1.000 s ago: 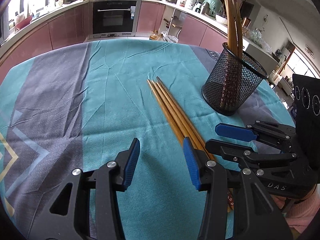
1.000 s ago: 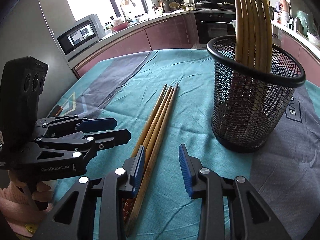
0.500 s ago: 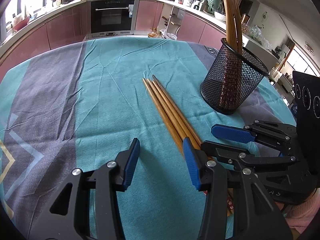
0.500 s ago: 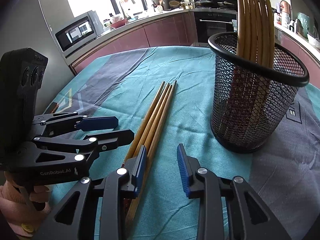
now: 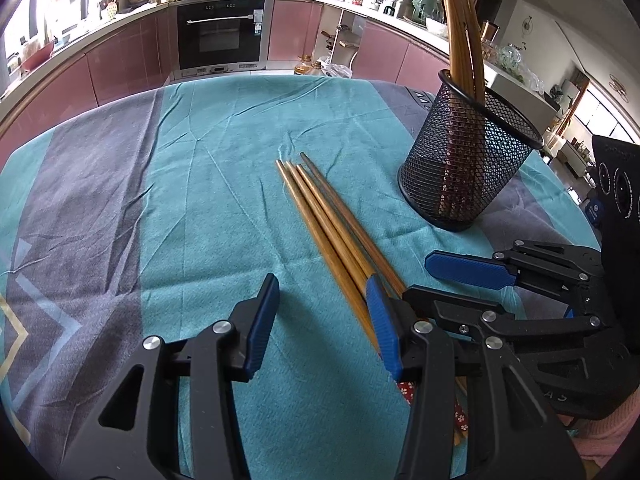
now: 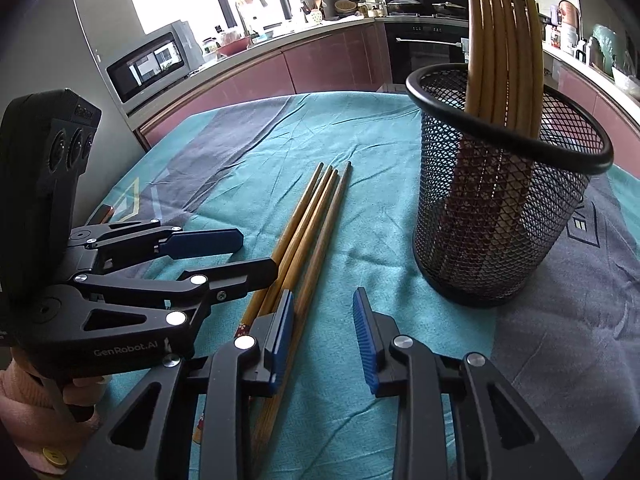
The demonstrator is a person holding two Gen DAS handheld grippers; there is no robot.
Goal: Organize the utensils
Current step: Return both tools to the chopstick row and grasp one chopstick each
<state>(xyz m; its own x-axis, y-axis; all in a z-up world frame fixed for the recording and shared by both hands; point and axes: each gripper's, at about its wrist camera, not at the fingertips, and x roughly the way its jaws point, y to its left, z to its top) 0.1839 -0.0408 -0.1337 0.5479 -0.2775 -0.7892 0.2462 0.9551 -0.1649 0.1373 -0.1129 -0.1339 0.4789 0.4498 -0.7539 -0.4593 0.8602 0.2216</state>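
- Kitchen table under a teal cloth: four loose chopsticks lie mid-table beside a mesh holder near its far edge.
- Left gripper spread, empty; right gripper spread, one chopstick between its pads.

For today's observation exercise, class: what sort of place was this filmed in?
Most likely a home kitchen: a built-in oven under a curved counter crowded with pots, plus a microwave, beyond a cloth-covered table.

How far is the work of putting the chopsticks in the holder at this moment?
Done: several chopsticks stand in the mesh holder. In hand: nothing; the left gripper and the right gripper are open over the near ends of the four loose chopsticks. Left: those four lie on the tablecloth.
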